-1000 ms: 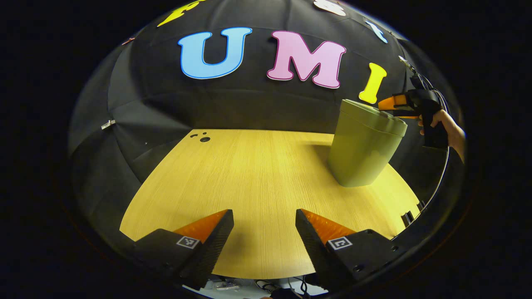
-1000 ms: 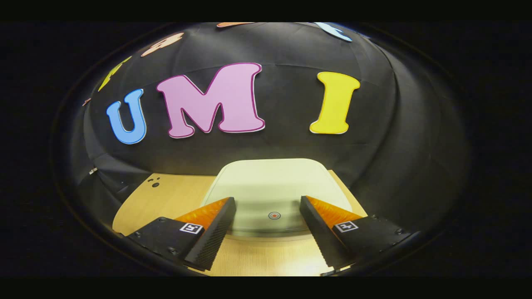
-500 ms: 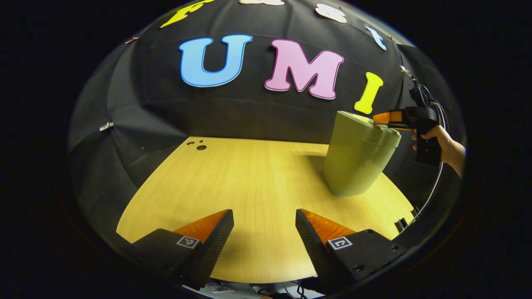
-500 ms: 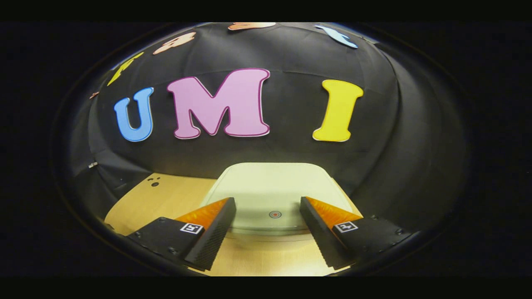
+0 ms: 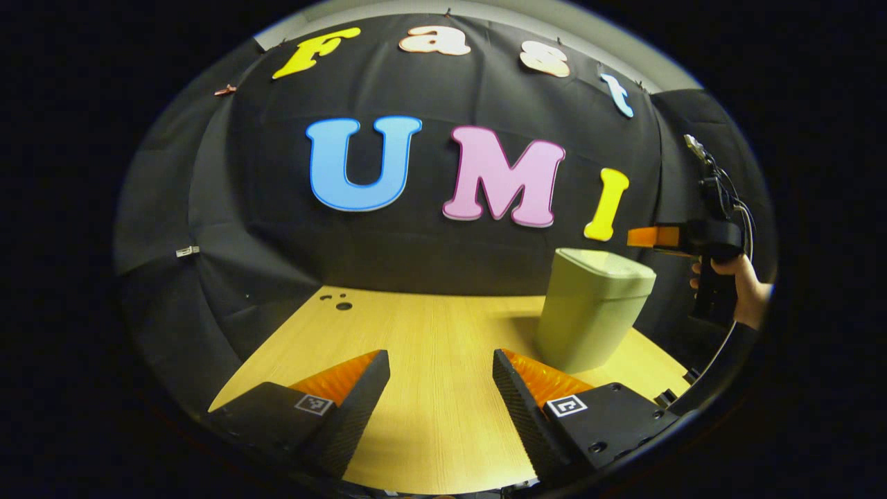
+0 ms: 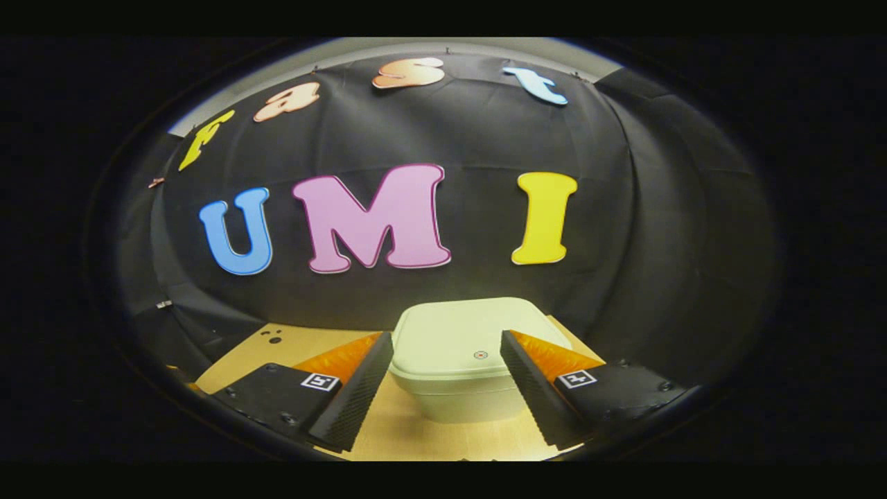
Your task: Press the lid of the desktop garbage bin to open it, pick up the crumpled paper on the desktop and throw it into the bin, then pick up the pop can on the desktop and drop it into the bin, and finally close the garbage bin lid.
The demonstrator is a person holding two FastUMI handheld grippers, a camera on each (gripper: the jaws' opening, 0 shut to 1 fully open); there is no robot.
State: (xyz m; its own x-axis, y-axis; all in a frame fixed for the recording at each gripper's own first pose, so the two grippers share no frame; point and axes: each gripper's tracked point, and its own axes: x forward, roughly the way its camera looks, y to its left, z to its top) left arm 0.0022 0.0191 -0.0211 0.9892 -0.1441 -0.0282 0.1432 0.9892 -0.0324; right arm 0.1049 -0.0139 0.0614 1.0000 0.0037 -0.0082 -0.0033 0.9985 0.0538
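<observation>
In the left gripper view, the left gripper (image 5: 441, 388) sits nearest, its two fingers spread wide with nothing between them, held above the near edge of the wooden desktop (image 5: 429, 333). The surface ahead of it is bare wood grain. Farther on, toward the right side of the surface, stands the garbage bin (image 5: 589, 315), a pale green tapered container, upright, with its lid (image 5: 606, 263) lying flat and closed on top. Beyond the bin and higher than its lid, off the right edge of the surface, a hand (image 5: 741, 287) holds the right gripper (image 5: 641, 237) level, its fingers pointing toward the bin from the side, clear of the lid and not touching it. A cable (image 5: 741, 229) loops from the back of that gripper. Near the far left corner of the surface are a few small dark holes (image 5: 339, 301). In the right gripper view, the right gripper (image 6: 447, 378) has its fingers set wide apart, gripping nothing, with the bin (image 6: 468, 402) seen between and beyond them, standing near the far edge of the surface. Its closed lid (image 6: 471, 333) carries a small round red mark (image 6: 480, 355) toward the near side. Behind everything hangs the black cloth wall (image 6: 624, 242).
</observation>
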